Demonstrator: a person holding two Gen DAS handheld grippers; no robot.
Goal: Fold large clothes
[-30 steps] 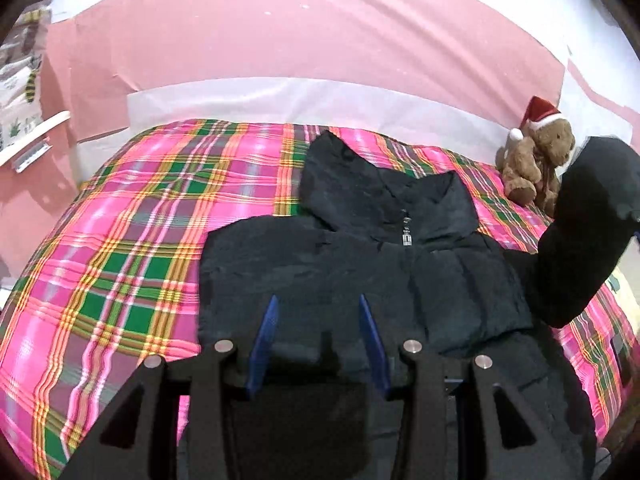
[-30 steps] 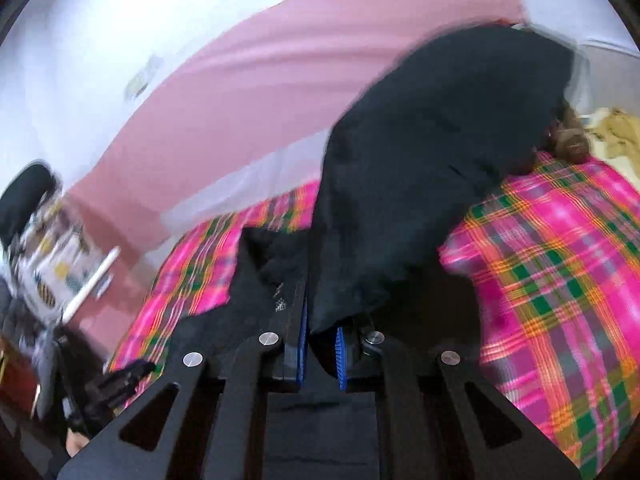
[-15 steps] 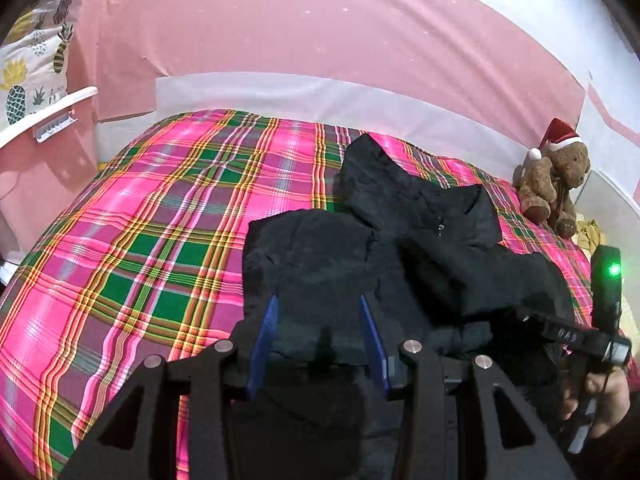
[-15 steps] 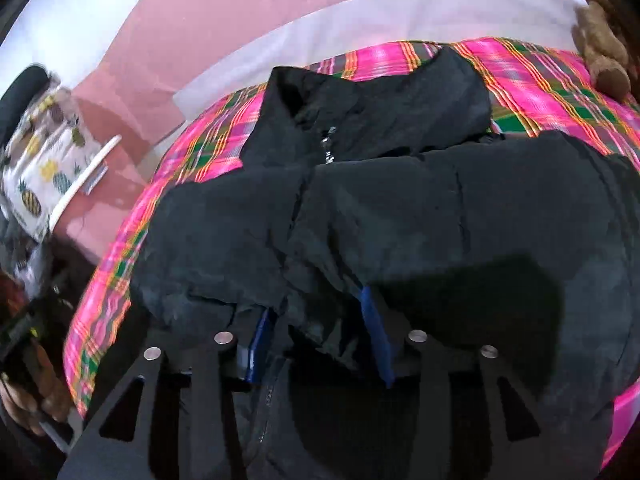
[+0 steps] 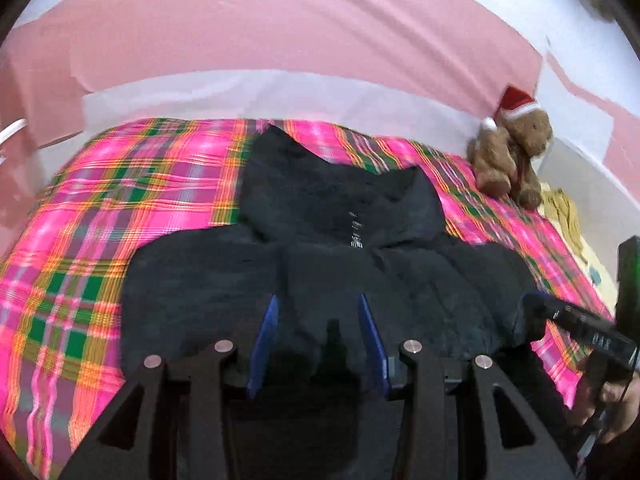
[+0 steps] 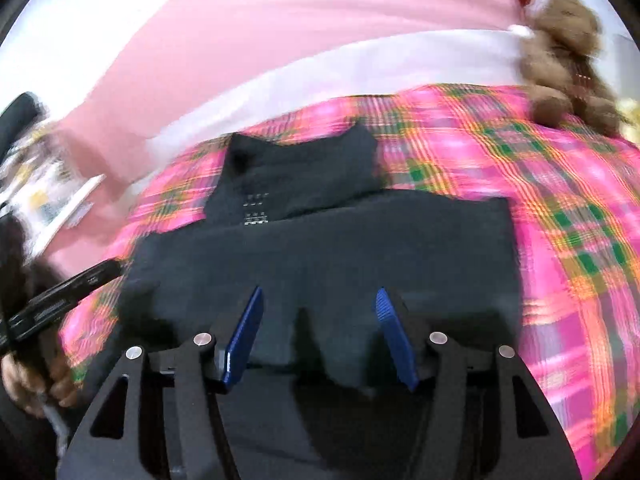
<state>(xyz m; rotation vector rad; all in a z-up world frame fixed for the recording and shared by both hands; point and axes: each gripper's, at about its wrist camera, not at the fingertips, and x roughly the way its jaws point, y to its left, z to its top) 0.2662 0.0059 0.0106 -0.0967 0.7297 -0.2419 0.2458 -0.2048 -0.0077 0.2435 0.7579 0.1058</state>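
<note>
A black hooded jacket (image 5: 400, 280) lies front up on the pink plaid bedspread (image 5: 120, 220), hood (image 5: 320, 184) toward the wall, and a sleeve is folded across its chest. My left gripper (image 5: 317, 300) hovers over the jacket's lower middle, open, its blue pads apart with no cloth pinched between them. In the right wrist view the jacket (image 6: 360, 248) fills the centre. My right gripper (image 6: 319, 293) is above its lower part with the jaws opening and nothing between them. A hand (image 5: 612, 404) holding the right tool shows at the left view's right edge.
A brown teddy bear (image 5: 512, 156) in a Santa hat sits at the bed's far right corner against the pink and white wall. Yellow cloth (image 5: 560, 212) lies beside it. A white shelf (image 6: 72, 204) stands off the bed's left side. Bare bedspread surrounds the jacket.
The right gripper was shut on a raised black sleeve. It came down, laid the sleeve across the jacket's front and let go. The left gripper shifted sideways over the jacket.
</note>
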